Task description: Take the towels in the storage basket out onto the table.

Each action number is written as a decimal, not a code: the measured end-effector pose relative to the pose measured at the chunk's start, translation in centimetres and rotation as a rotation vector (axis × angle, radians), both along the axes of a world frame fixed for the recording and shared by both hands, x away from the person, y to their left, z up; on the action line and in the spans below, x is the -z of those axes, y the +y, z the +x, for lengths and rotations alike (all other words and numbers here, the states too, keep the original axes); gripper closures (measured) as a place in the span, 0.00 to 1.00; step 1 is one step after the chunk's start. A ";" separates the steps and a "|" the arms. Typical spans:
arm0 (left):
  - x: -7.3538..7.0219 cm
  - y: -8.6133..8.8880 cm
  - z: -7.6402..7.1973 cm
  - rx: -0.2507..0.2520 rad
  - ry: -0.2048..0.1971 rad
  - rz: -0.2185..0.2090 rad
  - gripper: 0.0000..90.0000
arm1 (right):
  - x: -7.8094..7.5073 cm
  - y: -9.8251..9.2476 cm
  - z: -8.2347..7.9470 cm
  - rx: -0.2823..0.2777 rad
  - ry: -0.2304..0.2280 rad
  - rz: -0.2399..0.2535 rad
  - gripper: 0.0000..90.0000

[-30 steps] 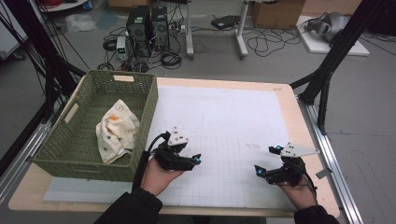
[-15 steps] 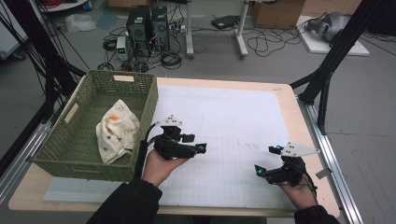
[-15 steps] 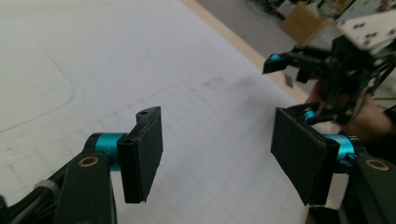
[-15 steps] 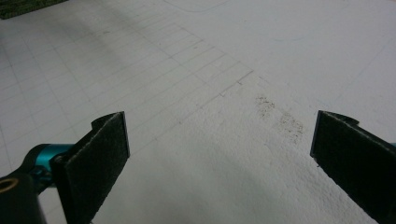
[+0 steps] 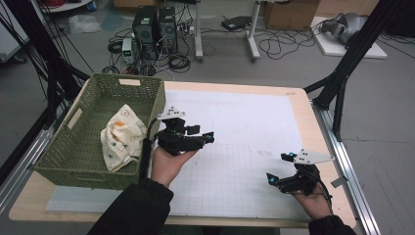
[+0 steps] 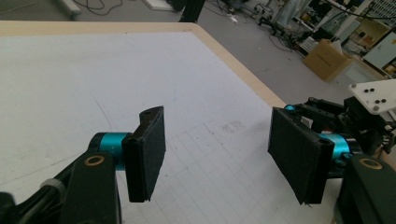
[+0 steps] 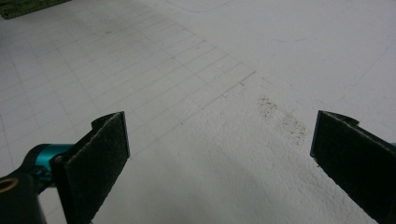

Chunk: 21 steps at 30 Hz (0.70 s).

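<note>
My left gripper hangs above the white gridded mat, just right of the green woven basket, pointing right. Its jaws stand wide apart; they have just been closing a little, with nothing between them. A cream patterned cloth lies crumpled inside the basket. My right gripper rests low near the mat's front right corner, open and pointing left, and its pads frame bare mat. The right gripper's body and grey plate also appear in the left gripper view, past the right-hand jaw.
The wooden table edge runs along the right, with a black frame leg beyond it. Computers and cables sit on the floor behind the table. A corner of the basket shows in the right gripper view.
The left hand has lifted its gripper off the mat and carried it away from the front edge, beside the basket. The right gripper has stayed put.
</note>
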<state>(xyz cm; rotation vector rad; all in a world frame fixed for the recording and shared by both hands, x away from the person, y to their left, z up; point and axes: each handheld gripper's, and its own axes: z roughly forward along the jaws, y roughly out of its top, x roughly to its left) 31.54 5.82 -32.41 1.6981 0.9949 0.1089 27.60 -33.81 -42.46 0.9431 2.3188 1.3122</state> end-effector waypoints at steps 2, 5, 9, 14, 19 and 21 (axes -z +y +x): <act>-0.1 0.5 0.3 0.026 0.033 -0.040 0.41 | 0.0 0.0 0.0 0.000 -0.005 0.000 0.04; -0.2 1.2 0.7 0.042 0.082 -0.079 0.40 | 0.0 0.0 0.1 -0.001 -0.005 -0.001 0.04; -0.7 3.2 0.9 0.031 0.107 -0.159 0.40 | 0.0 0.0 0.1 -0.002 -0.005 -0.001 0.04; -1.8 5.4 1.0 0.023 0.102 -0.190 0.41 | 0.0 0.1 0.1 -0.004 0.001 -0.003 0.04; -2.1 7.2 1.7 0.020 0.126 -0.207 0.42 | 0.0 0.1 0.2 -0.007 -0.002 -0.005 0.04; -2.2 8.6 2.3 0.007 0.149 -0.225 0.42 | 0.0 0.1 0.2 -0.004 0.003 -0.002 0.04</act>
